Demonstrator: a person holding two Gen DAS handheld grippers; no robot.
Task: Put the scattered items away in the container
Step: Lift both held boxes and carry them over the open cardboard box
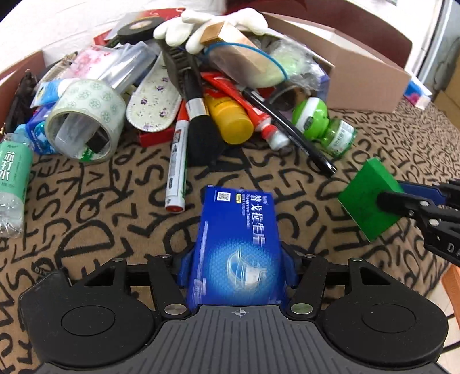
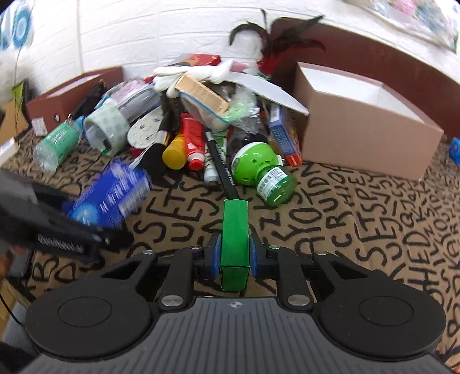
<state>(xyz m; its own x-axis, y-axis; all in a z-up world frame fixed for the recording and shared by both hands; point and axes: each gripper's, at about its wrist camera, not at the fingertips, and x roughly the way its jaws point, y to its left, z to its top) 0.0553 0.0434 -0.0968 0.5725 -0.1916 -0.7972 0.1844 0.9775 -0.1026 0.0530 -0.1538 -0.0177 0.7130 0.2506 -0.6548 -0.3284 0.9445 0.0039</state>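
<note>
In the left wrist view our left tongs (image 1: 238, 259) pinch a blue medicine box (image 1: 237, 244) from both sides at the lower middle of the frame, the blue pads pressed against its long edges and the box pointing away toward the pile. At the right edge of the same view our right tongs (image 1: 385, 198) reach in, pressed onto a flat green box (image 1: 365, 198) held tilted above the surface (image 1: 86, 230), which is covered by a brown cloth printed with black letters.

The right wrist view shows that green box edge-on in the lower middle, squeezed between the two blue pads, with the blue medicine box blurred at the left middle.

The heap of scattered things fills the upper half of both views. In the left wrist view we see a roll of clear tape (image 1: 86, 120) at the upper left, a green-labelled water bottle (image 1: 13, 178) at the left edge, a white marker (image 1: 176, 169) lying toward us, a yellow bottle (image 1: 230, 118), a red tube (image 1: 253, 112), a black pen (image 1: 290, 129) and a green plug-in repellent bottle (image 1: 325, 123) to the right of the pen. A white glove (image 1: 207, 26) lies on top of the heap.

The container, an open cardboard box (image 2: 365, 135), stands at the upper right of the right wrist view, just beside the heap, its white inside partly visible.
</note>
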